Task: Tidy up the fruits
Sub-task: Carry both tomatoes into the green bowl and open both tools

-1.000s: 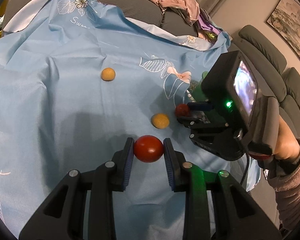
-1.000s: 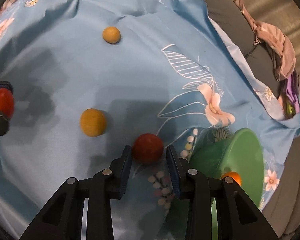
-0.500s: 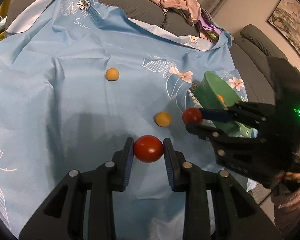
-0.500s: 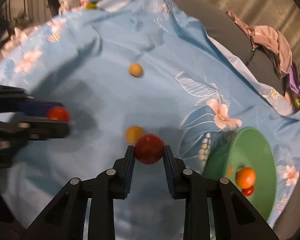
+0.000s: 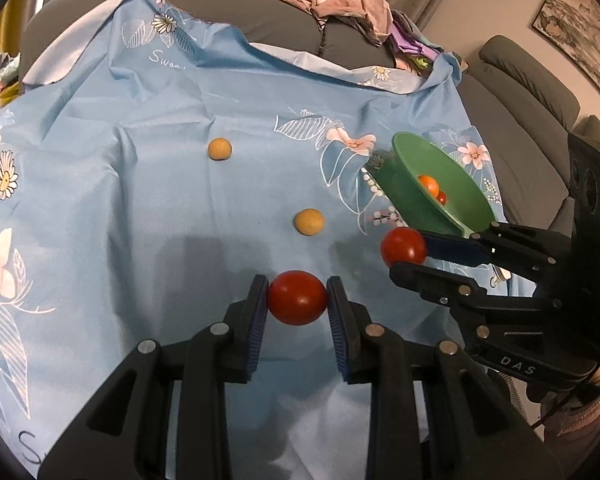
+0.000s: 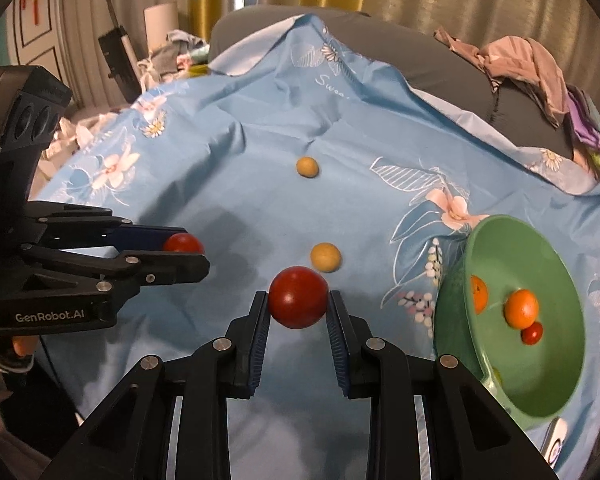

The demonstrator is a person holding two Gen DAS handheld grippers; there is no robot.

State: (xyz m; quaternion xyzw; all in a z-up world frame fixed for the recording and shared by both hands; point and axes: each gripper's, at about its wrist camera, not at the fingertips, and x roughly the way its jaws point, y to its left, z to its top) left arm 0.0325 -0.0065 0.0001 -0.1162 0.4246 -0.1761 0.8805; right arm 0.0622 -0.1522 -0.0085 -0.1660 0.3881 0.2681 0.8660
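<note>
My left gripper (image 5: pixel 297 300) was clamped on one tomato (image 5: pixel 297 297), my right gripper (image 6: pixel 298 300) on another (image 6: pixel 298 297), both lifted above the cloth (image 5: pixel 140 200). I judged the carry underway; next, release each over the bowl (image 6: pixel 556 396).

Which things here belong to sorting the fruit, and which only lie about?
Belong: red fruit in left tool; red fruit in right tool; two yellow balls; green bowl.
Lying about: clothes; picture.

Black hand-held gripper (image 5: pixel 297 300), blue pads (image 5: pixel 257 320), silver screws.
</note>
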